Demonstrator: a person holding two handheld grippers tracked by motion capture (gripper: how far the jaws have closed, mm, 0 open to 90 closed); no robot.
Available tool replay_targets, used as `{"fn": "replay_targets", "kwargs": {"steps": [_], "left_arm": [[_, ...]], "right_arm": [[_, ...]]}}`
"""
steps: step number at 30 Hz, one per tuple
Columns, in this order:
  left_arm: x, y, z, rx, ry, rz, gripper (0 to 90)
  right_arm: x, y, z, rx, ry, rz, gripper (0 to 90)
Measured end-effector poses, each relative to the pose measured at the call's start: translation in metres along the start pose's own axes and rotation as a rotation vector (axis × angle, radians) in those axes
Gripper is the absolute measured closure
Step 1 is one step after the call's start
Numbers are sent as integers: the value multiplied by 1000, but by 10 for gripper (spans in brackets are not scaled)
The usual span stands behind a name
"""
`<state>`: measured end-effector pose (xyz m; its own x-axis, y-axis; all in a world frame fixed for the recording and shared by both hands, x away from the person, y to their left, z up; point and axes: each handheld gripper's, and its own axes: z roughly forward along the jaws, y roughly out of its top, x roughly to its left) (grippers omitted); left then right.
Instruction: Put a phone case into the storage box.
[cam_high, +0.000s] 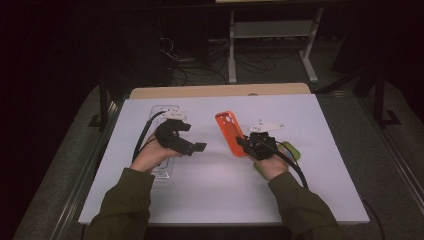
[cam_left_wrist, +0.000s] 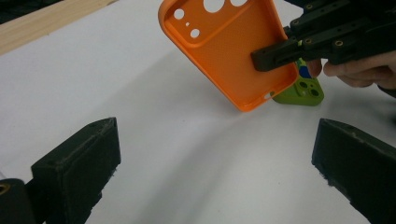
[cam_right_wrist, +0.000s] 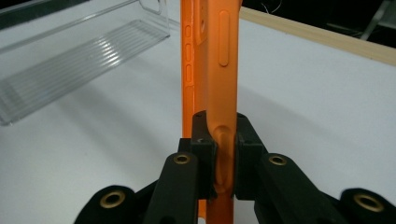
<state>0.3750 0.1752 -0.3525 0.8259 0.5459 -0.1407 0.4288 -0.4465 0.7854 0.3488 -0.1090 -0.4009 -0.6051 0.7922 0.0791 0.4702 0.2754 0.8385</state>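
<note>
A: Where's the orange phone case (cam_high: 230, 132)?

B: Pinched by one side wall in the right claw (cam_high: 248, 143), held over the white counter (cam_high: 210, 190). Its long axis runs from about five o'clock up to eleven.

A: And the left claw (cam_high: 198, 147)?

B: Spread wide, holding nothing. The case lies at its three o'clock, nearby. A green case (cam_left_wrist: 303, 91) lies flat beneath the right hand (cam_high: 273, 164).

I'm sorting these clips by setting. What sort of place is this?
Probably a lab or workshop data-collection station: a white-covered table in a dark room, loose cables on the floor behind it, and a metal-framed bench beyond.
</note>
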Motion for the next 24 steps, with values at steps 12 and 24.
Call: {"fn": "replay_targets", "kwargs": {"steps": [12,24], "left_arm": [[-6,8,7,-67,-6,-66,3],[-10,21,23,-118,-18,-101,0]], "right_arm": [[10,3,-3,-42,-2,-1,805],[20,8,-5,-84,-10,-30,805]]}}
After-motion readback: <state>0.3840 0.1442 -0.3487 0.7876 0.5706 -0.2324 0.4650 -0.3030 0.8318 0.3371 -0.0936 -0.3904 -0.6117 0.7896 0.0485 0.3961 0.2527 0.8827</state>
